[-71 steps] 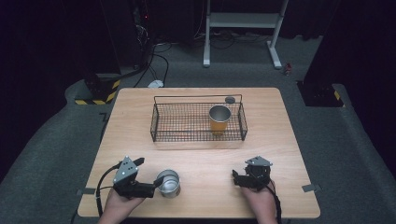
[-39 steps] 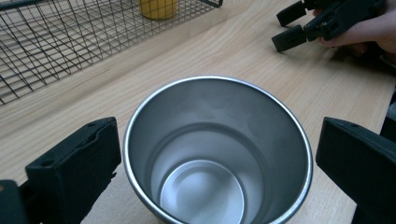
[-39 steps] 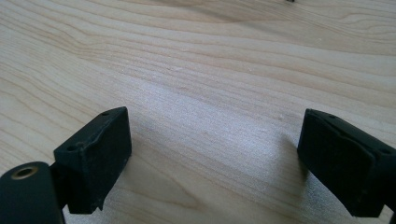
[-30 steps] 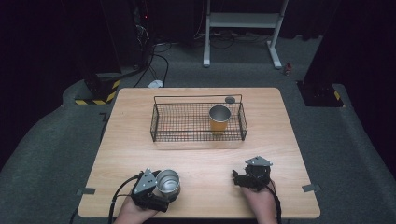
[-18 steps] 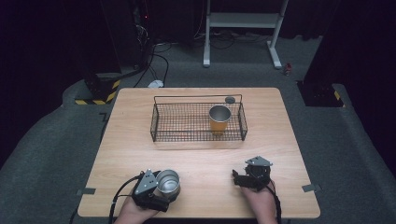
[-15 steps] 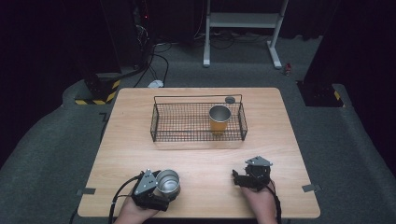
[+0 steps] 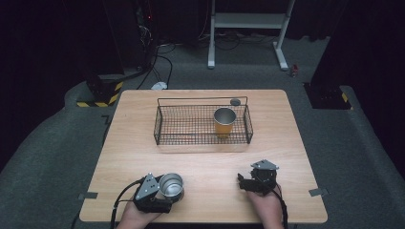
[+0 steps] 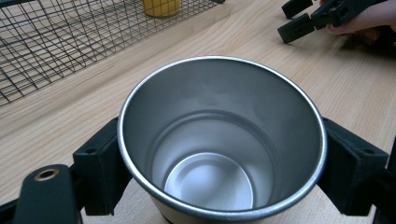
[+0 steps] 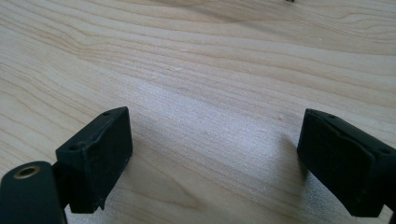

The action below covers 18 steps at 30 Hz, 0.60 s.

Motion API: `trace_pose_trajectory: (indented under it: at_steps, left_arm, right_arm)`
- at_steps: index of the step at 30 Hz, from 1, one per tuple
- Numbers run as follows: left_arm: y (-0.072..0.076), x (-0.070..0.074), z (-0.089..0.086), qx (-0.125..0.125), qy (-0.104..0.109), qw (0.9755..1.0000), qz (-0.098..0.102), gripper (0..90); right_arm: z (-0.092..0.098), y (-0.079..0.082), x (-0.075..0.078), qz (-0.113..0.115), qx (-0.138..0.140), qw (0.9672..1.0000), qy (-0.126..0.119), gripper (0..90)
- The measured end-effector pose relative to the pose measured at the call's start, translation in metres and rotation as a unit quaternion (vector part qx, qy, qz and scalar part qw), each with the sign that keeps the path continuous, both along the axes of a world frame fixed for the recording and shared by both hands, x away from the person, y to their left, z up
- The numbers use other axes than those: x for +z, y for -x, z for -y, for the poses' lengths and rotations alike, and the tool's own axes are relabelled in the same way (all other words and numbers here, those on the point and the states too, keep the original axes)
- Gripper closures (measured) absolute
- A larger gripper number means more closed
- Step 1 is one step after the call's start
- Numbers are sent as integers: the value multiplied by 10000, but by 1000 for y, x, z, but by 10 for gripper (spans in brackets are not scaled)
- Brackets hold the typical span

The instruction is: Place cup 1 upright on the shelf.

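Item: bare steel cup (image 8: 219,140), round, smooth brushed wall, thin rolled rim, flat shiny base, empty. It stands upright near the front left edge of the pale wood-grain table (image 7: 129,138). Your left gripper (image 8: 219,186) has it clasped, one matt black block jaw pressed on each side of the wall just under the rim. The cup's outside and foot are cut off at the bottom of the left gripper view.

Item: black wire-mesh basket (image 7: 191,125), rectangular, fine square grid, thin rod rail above. It sits at the table's centre, well apart from both of your hands.

Item: yellow-bodied cup with a steel rim (image 7: 224,121), upright in the basket's right end. In the left gripper view its top is cropped.

Item: small dark round object (image 7: 235,101) by the basket's far right corner; too small to identify.

Item: your right gripper (image 9: 215,158), jaws spread wide over bare wood, nothing between them, front right of the table.
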<state>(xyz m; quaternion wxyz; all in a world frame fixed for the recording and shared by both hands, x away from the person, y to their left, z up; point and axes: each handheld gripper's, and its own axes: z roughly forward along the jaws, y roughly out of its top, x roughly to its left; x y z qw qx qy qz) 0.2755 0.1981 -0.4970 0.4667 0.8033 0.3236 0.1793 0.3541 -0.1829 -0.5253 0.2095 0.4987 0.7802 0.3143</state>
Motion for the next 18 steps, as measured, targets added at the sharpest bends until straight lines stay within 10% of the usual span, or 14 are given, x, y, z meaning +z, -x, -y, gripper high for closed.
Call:
trace_pose_trajectory:
  at_steps: [18]
  left_arm:
    - [0,7,-11,234,176,9992,263,188]
  right_arm:
    - [0,0,0,0,-1,10000,0,101]
